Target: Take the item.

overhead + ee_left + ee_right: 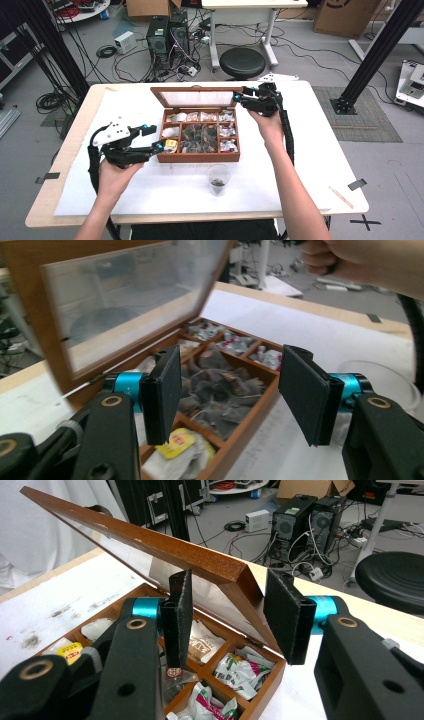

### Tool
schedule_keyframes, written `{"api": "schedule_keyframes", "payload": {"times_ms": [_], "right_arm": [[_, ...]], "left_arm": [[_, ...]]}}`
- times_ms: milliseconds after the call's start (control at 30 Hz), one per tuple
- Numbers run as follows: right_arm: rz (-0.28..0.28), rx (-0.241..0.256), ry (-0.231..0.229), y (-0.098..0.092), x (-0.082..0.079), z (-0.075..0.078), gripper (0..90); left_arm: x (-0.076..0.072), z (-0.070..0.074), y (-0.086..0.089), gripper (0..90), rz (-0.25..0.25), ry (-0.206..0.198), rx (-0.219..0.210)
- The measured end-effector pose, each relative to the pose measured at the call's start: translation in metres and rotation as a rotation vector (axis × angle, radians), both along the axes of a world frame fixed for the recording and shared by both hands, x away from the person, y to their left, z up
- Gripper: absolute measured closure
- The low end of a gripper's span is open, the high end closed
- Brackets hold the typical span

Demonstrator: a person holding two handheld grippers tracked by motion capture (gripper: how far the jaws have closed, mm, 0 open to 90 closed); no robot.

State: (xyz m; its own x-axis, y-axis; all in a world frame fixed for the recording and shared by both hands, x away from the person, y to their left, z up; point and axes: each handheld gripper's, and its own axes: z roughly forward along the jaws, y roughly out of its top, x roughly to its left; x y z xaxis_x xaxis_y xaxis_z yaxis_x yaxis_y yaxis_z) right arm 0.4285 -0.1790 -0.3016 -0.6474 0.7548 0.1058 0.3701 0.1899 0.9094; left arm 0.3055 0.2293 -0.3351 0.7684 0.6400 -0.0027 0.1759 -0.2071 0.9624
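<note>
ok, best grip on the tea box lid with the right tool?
Take the lid at its free front edge near the right corner, right tool coming from the box's right side. The lid is raised and tilted, so that thin wooden edge stands clear for open jaws.

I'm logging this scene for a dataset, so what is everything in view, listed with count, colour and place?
Wooden box: one, brown, table centre, holding packets.
Lid: one, brown frame with clear pane, raised at the box's far edge.
Tea packets: many, white and mixed colours in the outer compartments, dark ones in the middle.
Yellow packet: one, front left compartment.
Plastic cup: one, clear with dark bits at the bottom, in front of the box.
Table: one, white top with light wood edge.
Stool: one, black, beyond the table.
Computer towers: two, black, on the floor.
Left claw: one, black, open, at the box's left side.
Right claw: one, black, open, at the lid's right corner.
</note>
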Motion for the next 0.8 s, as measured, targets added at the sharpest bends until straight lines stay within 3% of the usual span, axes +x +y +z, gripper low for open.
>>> {"api": "schedule_keyframes", "payload": {"times_ms": [300, 533, 667, 800], "right_arm": [[0.0, 0.006, 0.0, 0.0, 0.0, 0.0, 55.8], [0.005, 0.012, 0.006, -0.001, 0.002, -0.001, 55.6], [0.005, 0.009, 0.006, -0.001, 0.002, -0.001, 55.6], [0.004, 0.005, 0.003, -0.001, 0.001, -0.001, 55.6]], "left_arm": [[0.005, -0.003, 0.035, 40.8, 0.086, 0.007, -0.051], [0.013, -0.015, 0.059, 39.6, 0.183, 0.035, -0.02], [0.017, -0.022, 0.074, 38.4, 0.209, 0.076, -0.046], [0.017, -0.023, 0.082, 38.3, 0.235, 0.072, -0.05]]}}
